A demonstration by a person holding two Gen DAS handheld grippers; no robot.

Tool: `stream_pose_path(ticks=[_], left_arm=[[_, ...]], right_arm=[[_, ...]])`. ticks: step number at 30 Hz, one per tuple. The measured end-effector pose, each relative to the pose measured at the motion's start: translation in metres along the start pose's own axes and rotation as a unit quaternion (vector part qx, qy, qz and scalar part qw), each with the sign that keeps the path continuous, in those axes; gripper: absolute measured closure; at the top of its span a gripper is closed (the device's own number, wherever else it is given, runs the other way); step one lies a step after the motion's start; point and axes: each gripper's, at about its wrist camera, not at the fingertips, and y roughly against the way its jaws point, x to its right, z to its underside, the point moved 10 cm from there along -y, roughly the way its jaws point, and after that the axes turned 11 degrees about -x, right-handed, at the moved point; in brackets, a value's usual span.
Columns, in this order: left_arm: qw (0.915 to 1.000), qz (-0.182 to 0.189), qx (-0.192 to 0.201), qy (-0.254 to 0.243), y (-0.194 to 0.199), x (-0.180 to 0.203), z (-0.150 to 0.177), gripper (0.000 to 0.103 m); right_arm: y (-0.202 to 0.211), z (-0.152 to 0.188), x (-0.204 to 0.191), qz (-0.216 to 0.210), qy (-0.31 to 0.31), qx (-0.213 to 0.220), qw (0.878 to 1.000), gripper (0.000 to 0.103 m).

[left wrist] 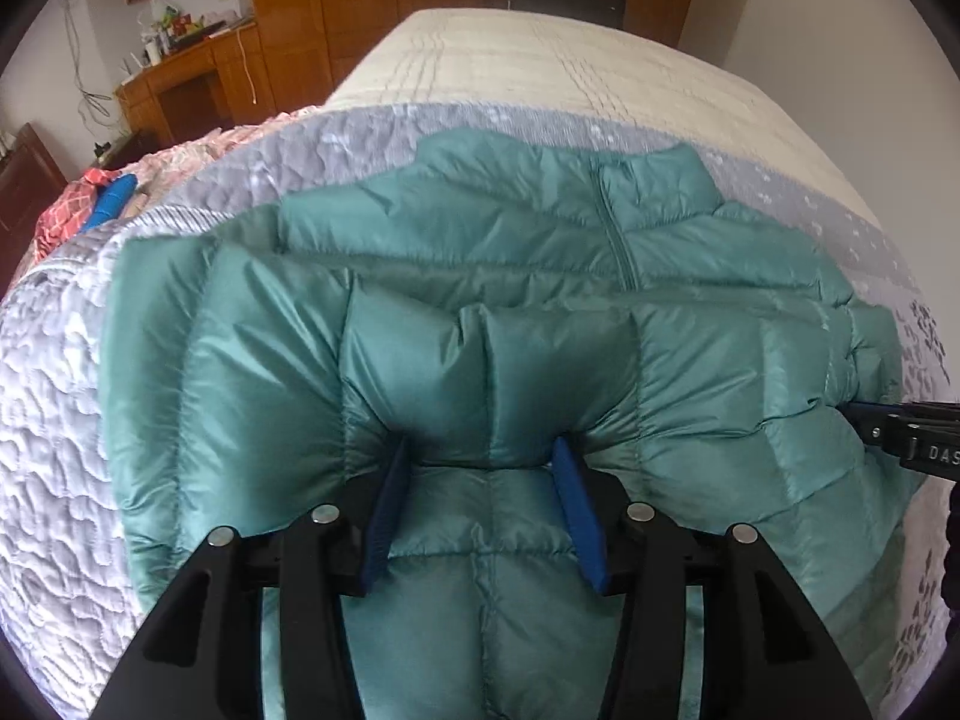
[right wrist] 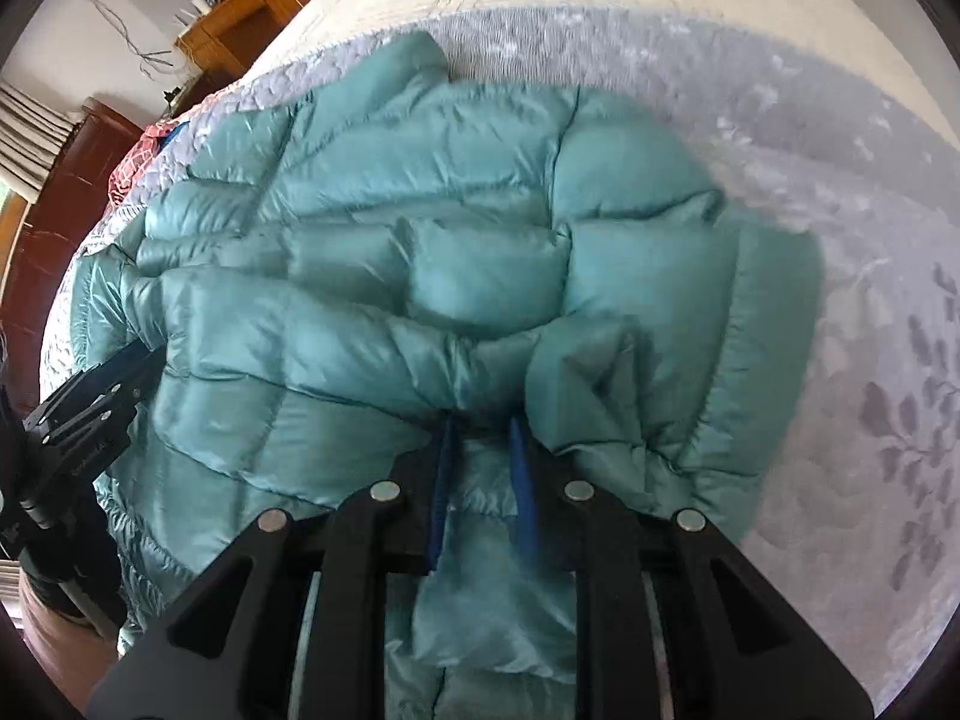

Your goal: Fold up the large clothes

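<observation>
1. the green puffer jacket (left wrist: pixel 492 252) lies on a grey quilted blanket (left wrist: pixel 54 420) spread over the near part of the bed (left wrist: pixel 540 66). its shell is glossy, stitched into puffy panels.
2. the collar (left wrist: pixel 564 165) points toward the far end of the bed, with the zipper (left wrist: pixel 618 240) running down from it.
3. the lower part of the jacket is lifted and doubled toward the collar, forming a thick rounded fold across the middle of the left wrist view.
4. the left gripper (left wrist: pixel 480 459) has its blue fingers (left wrist: pixel 570 504) set apart with a bunched panel of the jacket pinched between them.
5. the right gripper (right wrist: pixel 480 420) clamps a gathered bunch of the jacket between its fingers (right wrist: pixel 519 468), near the jacket's right edge.
6. in the left wrist view the right gripper enters at the right edge, touching the jacket.
7. the blanket shows bare to the right of the jacket and beyond the collar; further on, the cream bedcover (left wrist: pixel 600 54) is uncovered.
8. at the left edge of the bed lie a pink patterned cloth (left wrist: pixel 66 204) and a blue object (left wrist: pixel 111 201), apart from the jacket.
9. a wooden desk (left wrist: pixel 192 84) stands beyond the bed on the left.
</observation>
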Motion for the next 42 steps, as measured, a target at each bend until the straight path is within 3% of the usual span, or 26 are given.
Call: stream_pose_path(ticks=[5,11,17,24,27,30,32,35,39,42], left_arm=[[0.9999,-0.008,-0.005,0.014,0.016,-0.001,0.002,0.054],[0.9986,-0.002,0.051,-0.015,0.066,0.016,0.026,0.054],[0.9997,-0.016,0.0,-0.019,0.02,0.012,0.054,0.052],[0.9993,-0.029,-0.015,-0.02,0.002,0.012,0.053,0.051],[0.9995,-0.016,-0.027,-0.004,0.016,0.009,0.053,0.051],[1.0,-0.004,0.003,0.004,0.061,-0.004,0.064,0.047],[0.9997,-0.003,0.025,-0.001,0.097,-0.021,0.086,0.035],[0.9995,-0.014,0.029,0.003,0.127,-0.051,0.133,0.029],[0.9988,-0.034,-0.018,0.031,0.133,-0.097,0.197,0.028],[0.9966,-0.046,-0.049,0.047,0.13,-0.117,0.242,0.028]], right_arm=[[0.014,0.006,0.001,-0.006,-0.004,0.007,1.0,0.081],[0.054,0.038,-0.016,-0.029,0.023,0.049,0.998,0.078],[0.015,0.056,-0.015,-0.014,0.022,0.011,1.0,0.079],[0.0,0.054,-0.016,0.003,0.033,0.011,0.999,0.079],[0.012,0.056,-0.017,-0.019,0.017,0.012,1.0,0.078],[0.055,0.078,-0.03,-0.073,0.039,0.055,0.995,0.069],[0.079,0.104,-0.031,-0.085,0.054,0.076,0.992,0.049],[0.094,0.152,-0.016,-0.081,0.058,0.081,0.992,0.049],[0.094,0.218,0.015,-0.102,0.014,0.065,0.993,0.047],[0.091,0.257,0.026,-0.108,-0.009,0.056,0.993,0.039]])
